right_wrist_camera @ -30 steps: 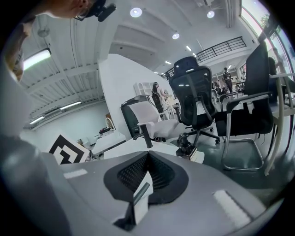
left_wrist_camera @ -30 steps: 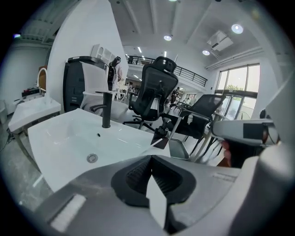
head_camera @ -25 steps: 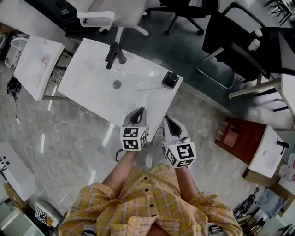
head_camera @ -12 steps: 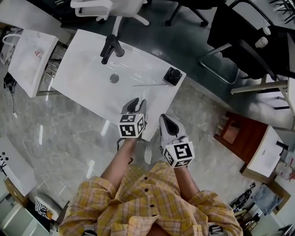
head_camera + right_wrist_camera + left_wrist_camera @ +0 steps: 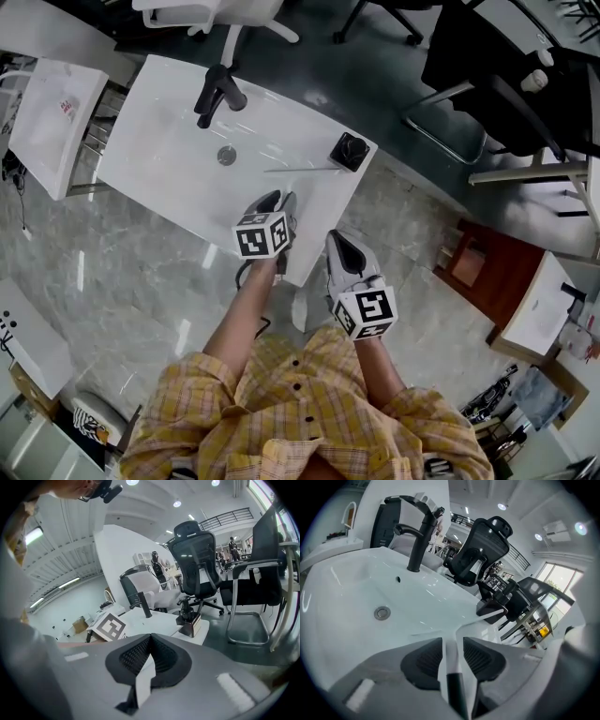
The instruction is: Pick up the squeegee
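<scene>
The black-handled squeegee with a long thin pale blade [image 5: 349, 150] lies on the far right corner of the glossy white ceramic washbasin [image 5: 169, 159], its chunky dark handle by the rim and the blade [image 5: 298, 169] stretching along the basin's edge towards the round metal drain [image 5: 226, 156]. It looks light and stiff in the handle, with a thin, probably flexible blade edge that would bend or slip if pinched, so the blocky handle is the sounder place to take hold. The glazed basin is likely slick, so the tool could skate when nudged. The left gripper [image 5: 272, 199] hovers over the basin's near edge, well short of the squeegee; its jaws have just been opening and stand spread wide with nothing between the ribbed pads. The right gripper [image 5: 339, 242] hangs off the basin's corner, jaws pressed together and empty. A matte black tap [image 5: 214, 94] rises behind the drain. Around lie a polished grey marble floor [image 5: 141, 281], a black office chair [image 5: 506, 66] and a red-brown wooden cabinet [image 5: 492, 281].
</scene>
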`<state>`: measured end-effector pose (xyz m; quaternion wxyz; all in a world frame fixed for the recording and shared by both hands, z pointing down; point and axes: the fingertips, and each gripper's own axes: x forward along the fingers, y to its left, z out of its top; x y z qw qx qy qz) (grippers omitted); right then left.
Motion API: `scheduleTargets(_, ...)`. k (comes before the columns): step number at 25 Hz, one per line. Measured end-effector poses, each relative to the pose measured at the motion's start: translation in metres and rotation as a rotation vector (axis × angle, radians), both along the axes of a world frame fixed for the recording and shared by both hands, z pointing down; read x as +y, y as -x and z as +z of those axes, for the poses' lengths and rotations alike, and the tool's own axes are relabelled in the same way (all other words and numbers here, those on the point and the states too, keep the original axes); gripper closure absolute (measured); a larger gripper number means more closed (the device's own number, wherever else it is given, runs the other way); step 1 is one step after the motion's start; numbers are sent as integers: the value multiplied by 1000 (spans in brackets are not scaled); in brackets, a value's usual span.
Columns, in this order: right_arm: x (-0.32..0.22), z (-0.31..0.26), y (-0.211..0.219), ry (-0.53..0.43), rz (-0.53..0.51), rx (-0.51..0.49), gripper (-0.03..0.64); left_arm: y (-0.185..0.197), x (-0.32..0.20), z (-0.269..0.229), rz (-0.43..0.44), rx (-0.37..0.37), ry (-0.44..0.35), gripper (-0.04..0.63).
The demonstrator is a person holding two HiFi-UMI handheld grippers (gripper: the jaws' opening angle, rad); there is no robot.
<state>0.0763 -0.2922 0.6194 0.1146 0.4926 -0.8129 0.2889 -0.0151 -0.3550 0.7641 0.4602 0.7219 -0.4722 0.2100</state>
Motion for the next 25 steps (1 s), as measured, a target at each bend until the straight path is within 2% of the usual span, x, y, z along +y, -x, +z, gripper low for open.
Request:
scheduleTargets(4, 2, 3, -4, 8, 9, 3, 617, -4, 0, 11, -8, 22, 49, 465)
scheduleTargets(5, 3, 3, -5, 8, 11, 3, 617, -3, -1, 10, -14, 18, 52, 491)
scheduleTargets(12, 6, -2, -10, -5, 28, 5, 617, -2, 2, -1, -14, -1, 41, 497)
scheduleTargets(17, 14, -11, -14, -31, 48, 9, 617, -5, 10, -13, 1, -4, 9, 499)
scheduleTargets(25, 41, -37, -13, -79, 84, 13, 617, -6, 27, -56, 50, -12, -100, 499)
